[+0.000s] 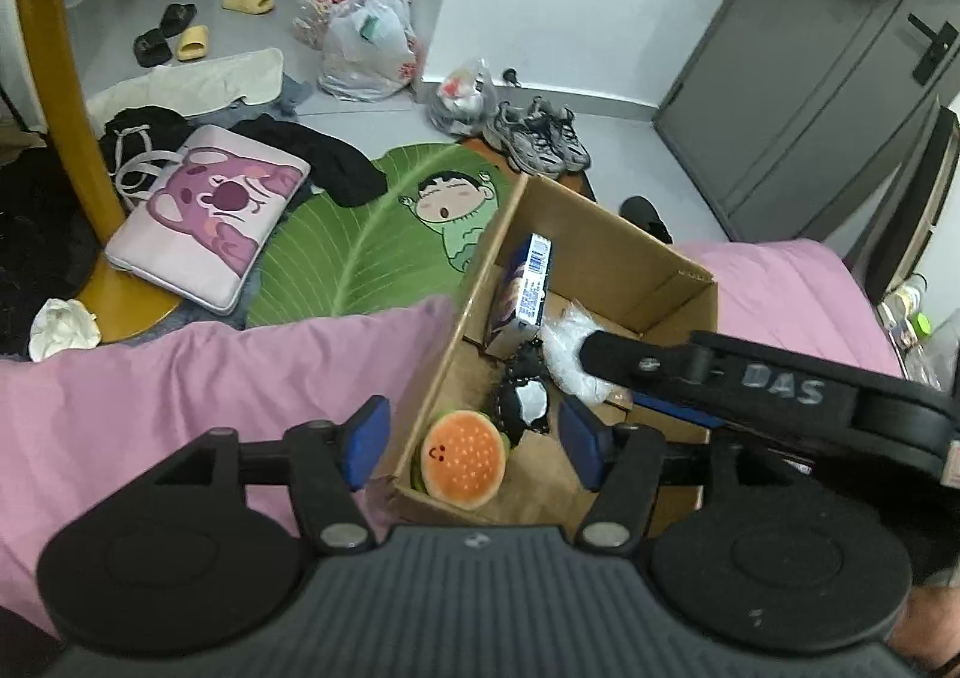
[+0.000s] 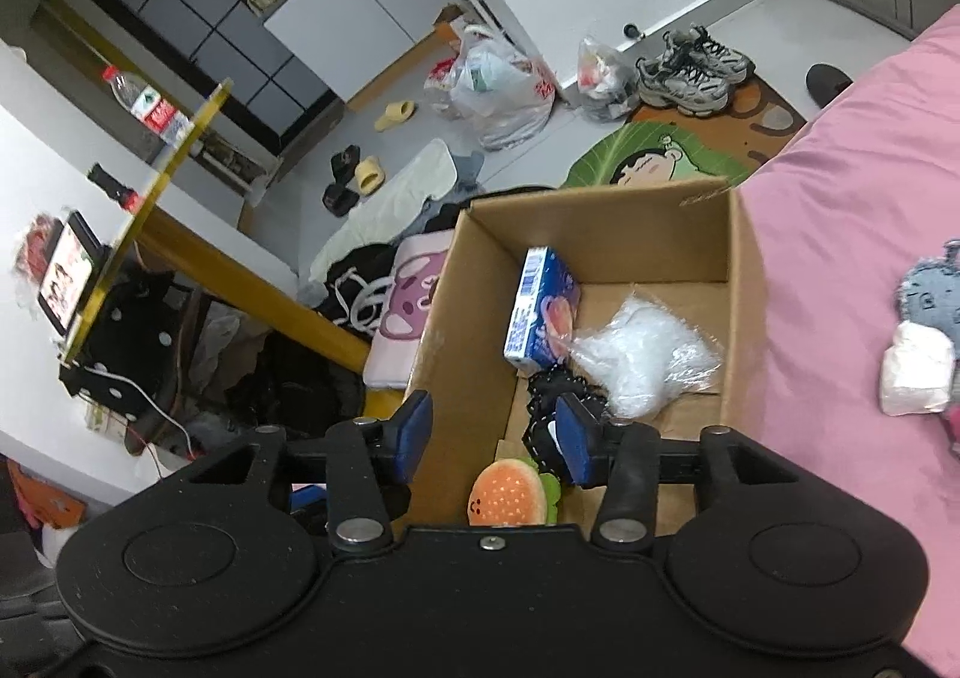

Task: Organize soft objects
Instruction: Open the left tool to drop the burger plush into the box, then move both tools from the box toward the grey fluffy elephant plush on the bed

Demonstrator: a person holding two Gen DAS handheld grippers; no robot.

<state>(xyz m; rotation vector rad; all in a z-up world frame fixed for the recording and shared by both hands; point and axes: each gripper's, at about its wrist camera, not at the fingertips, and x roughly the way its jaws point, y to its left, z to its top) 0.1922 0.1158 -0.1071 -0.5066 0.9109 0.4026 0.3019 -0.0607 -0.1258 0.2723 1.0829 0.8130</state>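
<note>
The burger toy (image 1: 463, 459), a round plush disc, lies tilted in the near corner of the cardboard box (image 1: 606, 240), its orange face toward you. Beside it lies a black lace piece (image 1: 525, 393); farther in, a blue carton (image 1: 523, 291) leans upright with its long axis running near to far, next to a crinkled clear bag (image 2: 642, 363). Your left gripper (image 1: 474, 441) slants down over that corner, jaws parted, holding nothing. Your right gripper (image 2: 492, 438) straddles the box's left wall, jaws likewise apart and empty. The box rests on a smooth pink sheet (image 1: 180, 396).
</note>
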